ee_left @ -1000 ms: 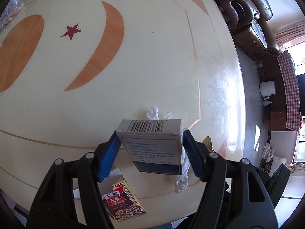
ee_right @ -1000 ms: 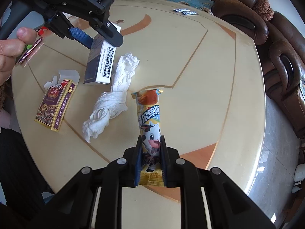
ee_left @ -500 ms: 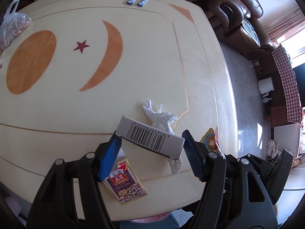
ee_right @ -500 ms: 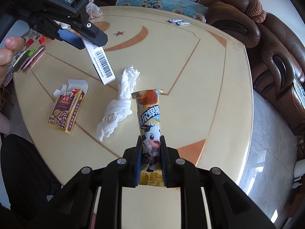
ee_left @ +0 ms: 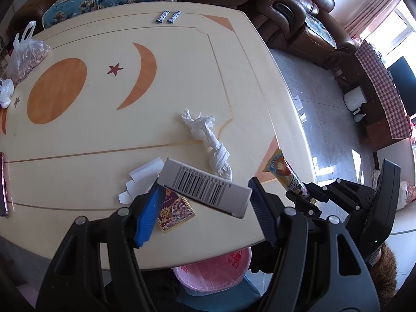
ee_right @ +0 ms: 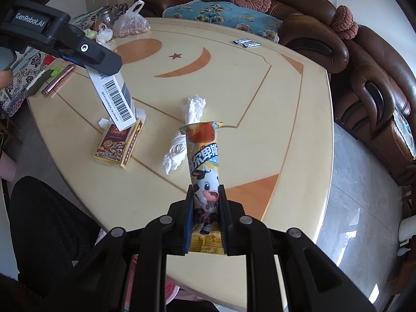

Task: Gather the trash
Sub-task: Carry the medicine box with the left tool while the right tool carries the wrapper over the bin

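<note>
My left gripper (ee_left: 205,202) is shut on a grey-white carton with a barcode (ee_left: 205,188), held tilted above the table's near edge; it also shows in the right wrist view (ee_right: 114,96). My right gripper (ee_right: 206,213) is shut on a yellow snack wrapper with a cartoon cow (ee_right: 205,166), lifted over the near edge; it also shows in the left wrist view (ee_left: 286,171). A twisted white tissue (ee_left: 208,137) (ee_right: 184,135) lies on the cream table (ee_left: 104,135). A dark red snack box (ee_right: 117,143) (ee_left: 174,210) lies beside torn white paper (ee_left: 145,174).
A pink-lined bin (ee_left: 215,270) stands below the table's near edge. Two small blue sachets (ee_left: 167,17) lie at the far edge. A plastic bag of nuts (ee_left: 24,52) and a phone (ee_right: 58,79) sit at the left. Brown sofas (ee_right: 364,78) ring the table.
Both grippers have pulled back and up from the table with their loads. The carton has tipped, its barcode face now toward the left camera. The bin has come into view.
</note>
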`<state>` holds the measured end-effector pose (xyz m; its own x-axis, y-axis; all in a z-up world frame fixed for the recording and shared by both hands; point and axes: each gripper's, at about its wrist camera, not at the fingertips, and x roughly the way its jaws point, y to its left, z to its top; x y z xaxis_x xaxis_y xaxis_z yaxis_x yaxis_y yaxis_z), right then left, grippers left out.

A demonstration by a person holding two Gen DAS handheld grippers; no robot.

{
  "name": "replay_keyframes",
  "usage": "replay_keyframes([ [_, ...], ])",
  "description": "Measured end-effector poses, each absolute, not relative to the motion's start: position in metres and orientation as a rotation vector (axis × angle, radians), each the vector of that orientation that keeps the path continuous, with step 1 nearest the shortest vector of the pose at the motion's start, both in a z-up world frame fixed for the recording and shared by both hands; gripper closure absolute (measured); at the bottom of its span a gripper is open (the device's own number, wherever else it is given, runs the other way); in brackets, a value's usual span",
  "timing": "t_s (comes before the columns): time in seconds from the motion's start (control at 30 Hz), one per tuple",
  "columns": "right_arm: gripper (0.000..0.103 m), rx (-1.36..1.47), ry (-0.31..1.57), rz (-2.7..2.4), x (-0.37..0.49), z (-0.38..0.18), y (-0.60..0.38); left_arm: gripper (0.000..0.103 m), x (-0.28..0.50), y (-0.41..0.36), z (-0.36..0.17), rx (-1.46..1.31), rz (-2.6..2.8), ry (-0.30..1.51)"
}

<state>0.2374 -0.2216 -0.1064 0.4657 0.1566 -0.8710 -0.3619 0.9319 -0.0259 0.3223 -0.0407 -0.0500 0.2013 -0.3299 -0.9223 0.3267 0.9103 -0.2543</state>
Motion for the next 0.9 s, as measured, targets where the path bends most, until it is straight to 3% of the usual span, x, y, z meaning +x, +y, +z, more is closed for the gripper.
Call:
replay_keyframes([
  [0.37,0.086,-0.205,1.058,0.341,0.154,-0.114,-0.209,0.038,0.224,-0.042,-0.053,0.06,-0.546,1.249],
  [0.9,0.086,-0.193,1.172,0.37,0.062,-0.184,-0.188,0.038,0.117,-0.033,-0.141,0.154,-0.593,1.316],
])
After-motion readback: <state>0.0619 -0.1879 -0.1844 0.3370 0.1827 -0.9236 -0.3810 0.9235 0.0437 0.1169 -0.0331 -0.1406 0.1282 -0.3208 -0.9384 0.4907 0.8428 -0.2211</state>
